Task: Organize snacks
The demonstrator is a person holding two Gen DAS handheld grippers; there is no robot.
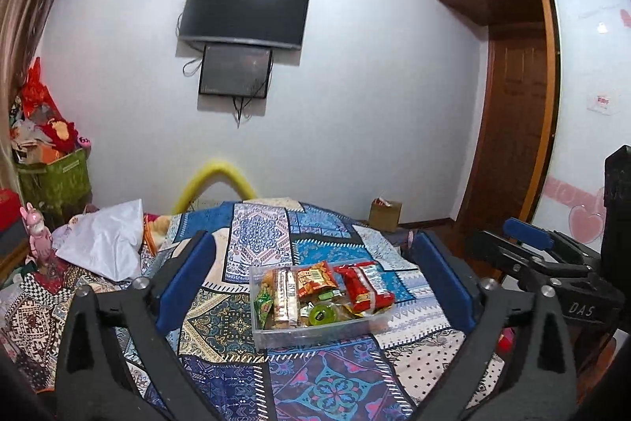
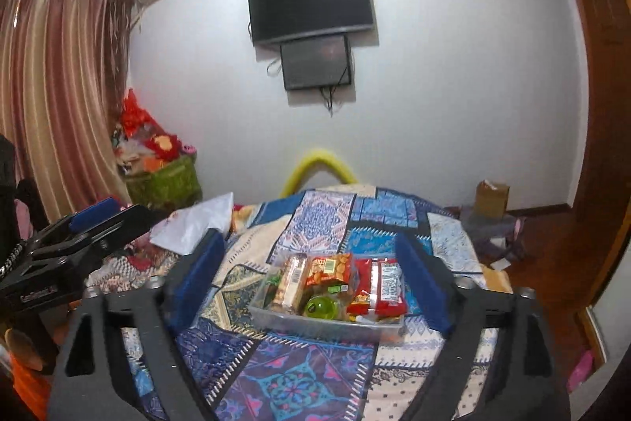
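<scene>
1. Two grippers are up and both stand wide apart, gripping nothing: the left gripper (image 1: 313, 283) frames the lower centre of its own view with blue-padded fingers (image 1: 185, 283) on either side, and the right gripper (image 2: 313, 279) does the same in its view.
2. Each gripper also shows in the other's picture: the right one at the right edge of the left wrist view, the left one at the left edge of the right wrist view, both clear of the bed.
3. Between the open fingers, lower centre in both views, sits the clear plastic box (image 1: 315, 336) on the patchwork bedspread (image 1: 327, 385).
4. Inside it the snacks are piled loosely: red packets (image 1: 366, 287) on the right side, an orange-red bag (image 1: 315, 277) in the middle, a pale biscuit pack (image 1: 284, 296) to the left, a green round cup (image 1: 320, 314) near the front wall.
5. No snack lies loose on the spread near the box, so sorting seems either nearly finished or about to start from within the box.
6. To work well, I would pick the topmost packet first, come down along its long edges, and close gently, since the wrappers likely crumple and slip.
7. Steadying the box wall with the other gripper should stop it sliding on the soft bedspread.
</scene>
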